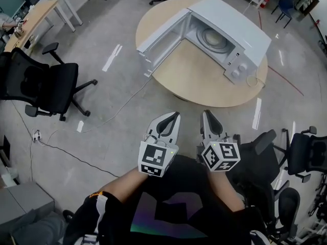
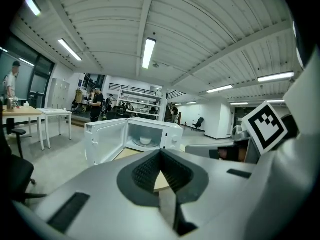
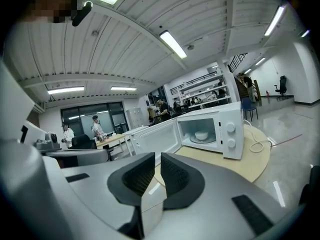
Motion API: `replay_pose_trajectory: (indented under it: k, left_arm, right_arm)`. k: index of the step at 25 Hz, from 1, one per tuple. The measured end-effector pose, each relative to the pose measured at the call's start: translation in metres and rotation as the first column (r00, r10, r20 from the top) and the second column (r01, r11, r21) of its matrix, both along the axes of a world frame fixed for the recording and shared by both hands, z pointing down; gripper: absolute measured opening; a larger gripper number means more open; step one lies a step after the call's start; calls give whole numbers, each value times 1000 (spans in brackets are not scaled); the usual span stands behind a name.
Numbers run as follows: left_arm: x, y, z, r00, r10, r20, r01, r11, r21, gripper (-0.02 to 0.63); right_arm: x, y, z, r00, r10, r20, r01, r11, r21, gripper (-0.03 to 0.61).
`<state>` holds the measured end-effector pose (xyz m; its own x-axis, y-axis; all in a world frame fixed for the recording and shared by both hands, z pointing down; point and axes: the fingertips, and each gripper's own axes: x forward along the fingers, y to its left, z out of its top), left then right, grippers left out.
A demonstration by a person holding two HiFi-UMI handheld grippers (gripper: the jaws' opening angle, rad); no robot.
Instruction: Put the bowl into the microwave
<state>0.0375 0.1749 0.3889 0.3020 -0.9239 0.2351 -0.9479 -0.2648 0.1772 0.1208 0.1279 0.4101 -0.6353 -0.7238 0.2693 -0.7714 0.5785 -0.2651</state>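
Note:
A white microwave (image 1: 244,30) stands on a round wooden table (image 1: 199,83), with its door (image 1: 159,33) swung wide open to the left. Inside it a small white bowl (image 1: 210,37) sits on the turntable. The bowl also shows in the left gripper view (image 2: 145,140) and in the right gripper view (image 3: 201,135). Both grippers hang close to my body, well short of the table. My left gripper (image 1: 172,117) (image 2: 160,154) is shut and holds nothing. My right gripper (image 1: 206,115) (image 3: 157,160) is beside it, shut and holding nothing too.
A black office chair (image 1: 48,86) stands on the grey floor at left, and more chairs (image 1: 304,160) at right. A cable (image 1: 120,108) runs across the floor from the table. A wooden desk (image 1: 33,14) is at far left. People (image 3: 97,128) stand in the background.

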Motion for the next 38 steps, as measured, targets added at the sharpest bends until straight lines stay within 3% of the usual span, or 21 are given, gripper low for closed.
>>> replay_pose_trajectory:
  k: [9, 18, 26, 38]
  left_arm:
    - [51, 5, -7, 995, -100, 7, 99, 995, 15, 46]
    - [98, 26, -17, 982, -177, 65, 175, 984, 38, 46]
    - [128, 31, -13, 977, -203, 64, 201, 979, 33, 46]
    - [159, 29, 11, 981, -172, 84, 173, 985, 3, 46]
  right_arm:
    - [53, 4, -20, 992, -119, -35, 121, 990, 68, 49]
    - [100, 28, -32, 976, -207, -66, 214, 968, 130, 32]
    - [133, 44, -19, 963, -246, -106, 258, 958, 121, 18]
    - [158, 46, 7, 955, -255, -151, 269, 959, 85, 15]
